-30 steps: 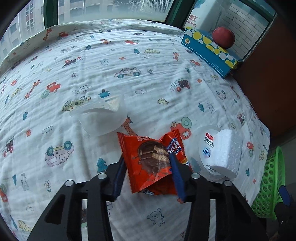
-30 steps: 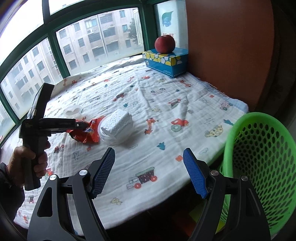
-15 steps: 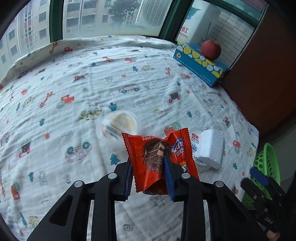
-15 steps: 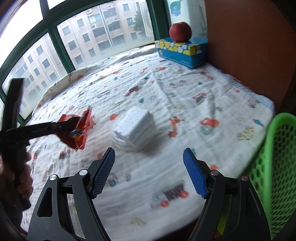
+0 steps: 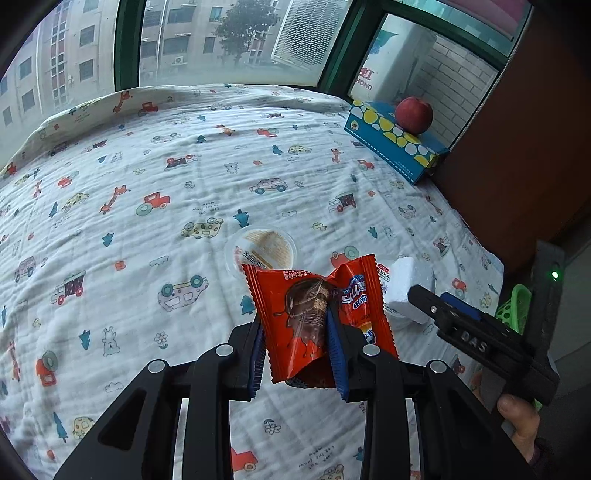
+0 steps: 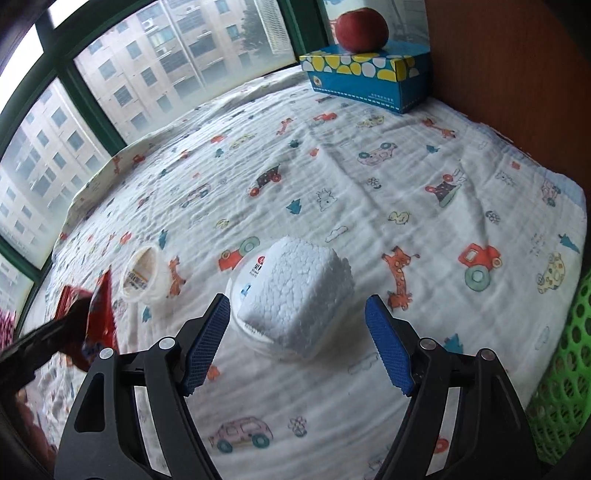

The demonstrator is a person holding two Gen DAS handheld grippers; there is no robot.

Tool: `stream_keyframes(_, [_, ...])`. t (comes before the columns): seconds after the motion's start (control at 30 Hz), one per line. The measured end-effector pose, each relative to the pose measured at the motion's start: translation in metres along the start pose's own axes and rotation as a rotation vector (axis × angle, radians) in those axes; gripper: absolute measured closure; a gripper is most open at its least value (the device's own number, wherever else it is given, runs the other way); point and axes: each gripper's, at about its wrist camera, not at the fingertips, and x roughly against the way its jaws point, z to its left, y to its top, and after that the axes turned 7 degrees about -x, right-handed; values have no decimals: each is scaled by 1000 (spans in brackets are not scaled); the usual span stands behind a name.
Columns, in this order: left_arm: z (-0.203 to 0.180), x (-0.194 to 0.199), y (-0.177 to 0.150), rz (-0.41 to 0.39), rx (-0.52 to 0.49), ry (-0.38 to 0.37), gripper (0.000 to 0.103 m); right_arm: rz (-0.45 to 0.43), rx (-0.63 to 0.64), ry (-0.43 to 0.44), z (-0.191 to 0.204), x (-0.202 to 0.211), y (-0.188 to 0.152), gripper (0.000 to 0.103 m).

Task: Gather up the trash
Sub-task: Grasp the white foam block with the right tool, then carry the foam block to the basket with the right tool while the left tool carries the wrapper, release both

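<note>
My left gripper [image 5: 295,350] is shut on a red snack wrapper [image 5: 317,314] and holds it above the printed bedsheet; the wrapper also shows at the left of the right wrist view [image 6: 99,306]. My right gripper [image 6: 295,339] is open and empty, just in front of a white foam block [image 6: 295,295] that lies on a white round lid [image 6: 251,273]. The foam block [image 5: 406,288] shows in the left wrist view too. A clear plastic cup [image 6: 144,277] lies on its side on the sheet [image 5: 262,251].
A green mesh basket [image 6: 561,369] stands at the bed's right edge. A blue tissue box [image 6: 369,74] with a red apple [image 6: 362,29] on it sits at the far corner by a brown wall. Windows run behind the bed.
My left gripper has closed on the wrapper and lifted it off the sheet. My right gripper has moved in toward the foam block, staying open.
</note>
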Motion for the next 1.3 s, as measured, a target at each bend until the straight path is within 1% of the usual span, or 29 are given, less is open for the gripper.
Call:
stream_keyframes(0.1, [2, 0, -1, 0, 6, -3, 74, 11, -17, -15, 1, -9, 4, 30])
stream_keyframes(0.13, [2, 0, -2, 2, 7, -4, 74, 13, -17, -24, 2, -12, 4, 33])
stream_keyframes(0.2, [2, -1, -3, 7, 9, -6, 74, 23, -16, -44, 4, -19, 5, 35])
stream_keyframes(0.27, [2, -1, -4, 8, 7, -8, 74, 26, -26, -29, 3, -20, 6, 37])
stream_keyframes(0.37, [2, -1, -4, 8, 11, -9, 74, 16, -4, -36, 6, -17, 4, 38])
stream_keyframes(0.5, [-2, 2, -5, 0, 6, -10, 74, -8, 35, -33, 7, -4, -2, 38])
stream_keyframes(0.63, [-8, 5, -2, -8, -1, -15, 74, -30, 70, -48, 4, 11, -7, 38])
stream_keyframes(0.83, [-24, 6, -1, -12, -19, -33, 74, -55, 61, -43, -11, 38, -13, 38])
stream_keyframes(1.3, [-78, 14, 0, -25, -87, -91, 74, -130, 61, -60, -42, 97, -32, 38])
